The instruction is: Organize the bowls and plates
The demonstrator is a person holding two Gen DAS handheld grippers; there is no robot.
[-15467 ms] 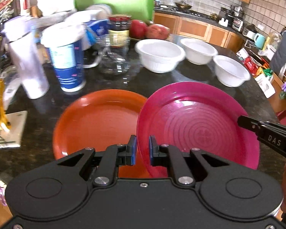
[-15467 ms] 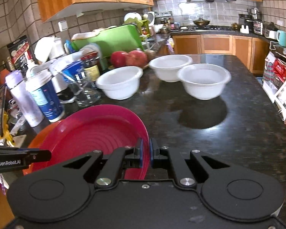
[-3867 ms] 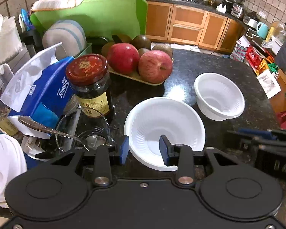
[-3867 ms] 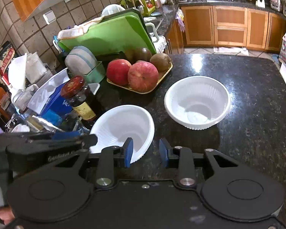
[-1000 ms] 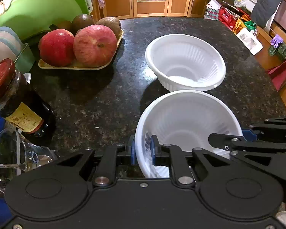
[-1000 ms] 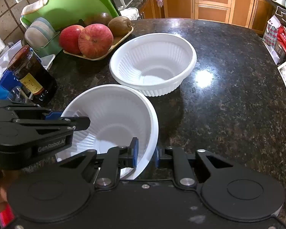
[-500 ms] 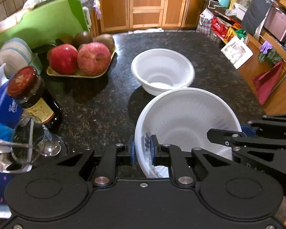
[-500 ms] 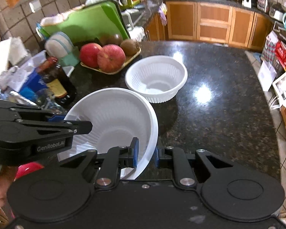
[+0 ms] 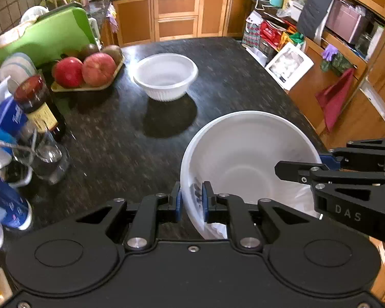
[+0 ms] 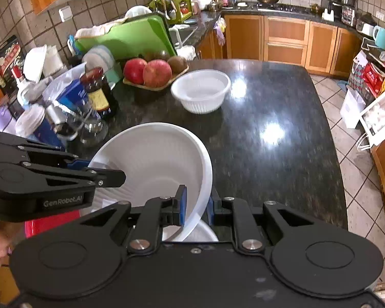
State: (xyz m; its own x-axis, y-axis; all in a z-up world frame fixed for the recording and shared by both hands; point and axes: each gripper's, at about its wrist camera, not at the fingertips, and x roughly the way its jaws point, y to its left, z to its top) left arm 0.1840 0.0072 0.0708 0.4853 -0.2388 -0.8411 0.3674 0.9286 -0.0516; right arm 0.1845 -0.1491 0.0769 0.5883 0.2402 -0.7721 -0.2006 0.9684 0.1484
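Both grippers hold one white ribbed bowl by its rim, lifted above the dark counter. My left gripper is shut on its left rim. My right gripper is shut on its right rim; the bowl is tilted. Another white bowl shows just below it, mostly hidden. A further white bowl stands alone on the counter, also in the right wrist view. A red plate edge shows low left under the left gripper.
A tray of apples and kiwis sits at the back left. A dark jar, a glass mug with a spoon and a blue cup crowd the left side. A green cutting board leans behind.
Both grippers have risen and pulled back with the bowl between them. The lone bowl on the counter now looks farther away. Earlier the plates were stacked and the grippers closed on this bowl.
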